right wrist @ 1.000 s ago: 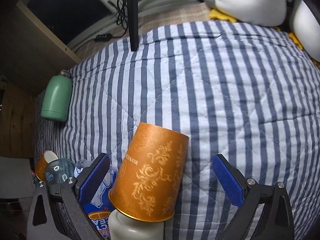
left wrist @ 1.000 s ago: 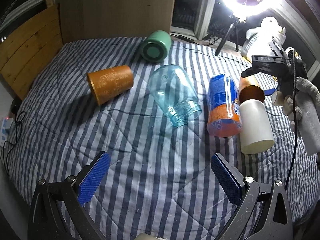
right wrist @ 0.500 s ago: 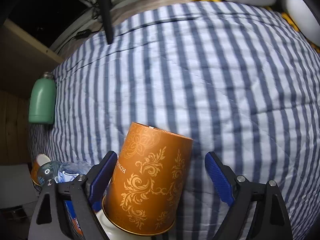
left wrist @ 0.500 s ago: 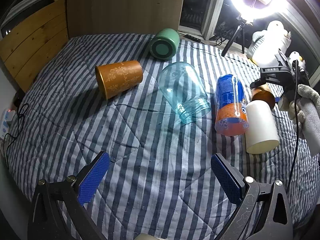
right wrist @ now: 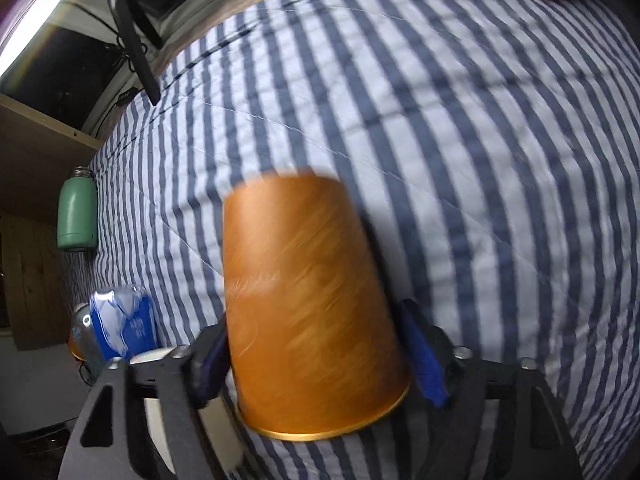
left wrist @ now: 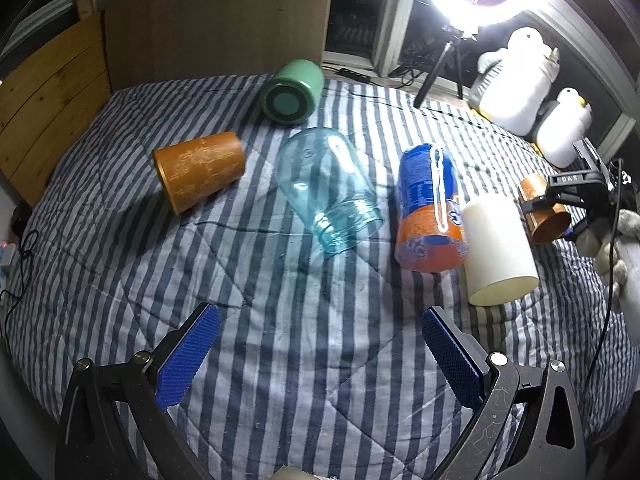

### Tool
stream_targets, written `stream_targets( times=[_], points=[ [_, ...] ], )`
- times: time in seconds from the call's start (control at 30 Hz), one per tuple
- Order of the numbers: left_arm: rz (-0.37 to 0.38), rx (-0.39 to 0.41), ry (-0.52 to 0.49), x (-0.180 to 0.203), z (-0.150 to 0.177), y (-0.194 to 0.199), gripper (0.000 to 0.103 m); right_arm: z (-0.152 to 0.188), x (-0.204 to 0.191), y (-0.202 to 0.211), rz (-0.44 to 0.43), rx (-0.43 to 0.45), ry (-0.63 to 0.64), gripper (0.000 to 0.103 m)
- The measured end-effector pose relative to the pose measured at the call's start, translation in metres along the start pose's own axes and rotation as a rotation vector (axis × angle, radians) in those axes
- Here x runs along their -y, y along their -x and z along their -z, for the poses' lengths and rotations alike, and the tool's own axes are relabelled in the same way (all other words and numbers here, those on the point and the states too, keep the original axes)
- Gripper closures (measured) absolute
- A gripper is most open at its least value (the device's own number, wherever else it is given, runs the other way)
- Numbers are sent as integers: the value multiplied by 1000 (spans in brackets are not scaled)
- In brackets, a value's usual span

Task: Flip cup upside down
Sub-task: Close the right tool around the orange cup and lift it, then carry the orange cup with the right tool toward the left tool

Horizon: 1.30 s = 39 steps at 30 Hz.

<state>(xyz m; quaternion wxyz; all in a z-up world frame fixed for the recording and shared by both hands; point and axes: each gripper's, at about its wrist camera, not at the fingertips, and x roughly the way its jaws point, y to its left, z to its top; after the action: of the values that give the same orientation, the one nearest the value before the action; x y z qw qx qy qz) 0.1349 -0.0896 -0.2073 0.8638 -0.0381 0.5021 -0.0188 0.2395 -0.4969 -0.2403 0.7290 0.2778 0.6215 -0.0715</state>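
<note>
Cup, orange and motion-blurred, fills the lower centre of the right wrist view, its gold-rimmed mouth toward the camera and its closed base pointing away over the striped quilt. The right gripper clamps it, a blue pad pressed against each side near the rim. In the left wrist view the same cup sits at the right edge. The left gripper hangs released, fingers wide apart at the bottom. Across the middle of that frame lie a second orange cup, a clear blue jar, a blue-and-orange can and a cream cup; a green bottle lies above them.
</note>
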Motion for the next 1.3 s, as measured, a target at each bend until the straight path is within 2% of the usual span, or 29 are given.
stream_targets(
  times=[0.27, 0.47, 0.6, 0.8, 1.0, 1.3],
  points=[
    [21, 8, -46, 15, -1, 2, 1, 30, 24, 15, -33, -22, 25, 34],
    [33, 14, -53, 26, 3, 5, 1, 75, 19, 7, -18, -62, 71, 34],
    [39, 16, -64, 32, 6, 7, 1, 101, 12, 5, -3, -50, 97, 33],
    [54, 7, -75, 30, 8, 6, 1, 148, 7, 4, -25, -55, 105, 33],
    [62, 8, -84, 16, 6, 8, 1, 191, -17, -4, -56, -60, 113, 33],
    [60, -6, -78, -23, 9, 10, 1, 223, -78, -29, -56, -57, 143, 34]
  ],
)
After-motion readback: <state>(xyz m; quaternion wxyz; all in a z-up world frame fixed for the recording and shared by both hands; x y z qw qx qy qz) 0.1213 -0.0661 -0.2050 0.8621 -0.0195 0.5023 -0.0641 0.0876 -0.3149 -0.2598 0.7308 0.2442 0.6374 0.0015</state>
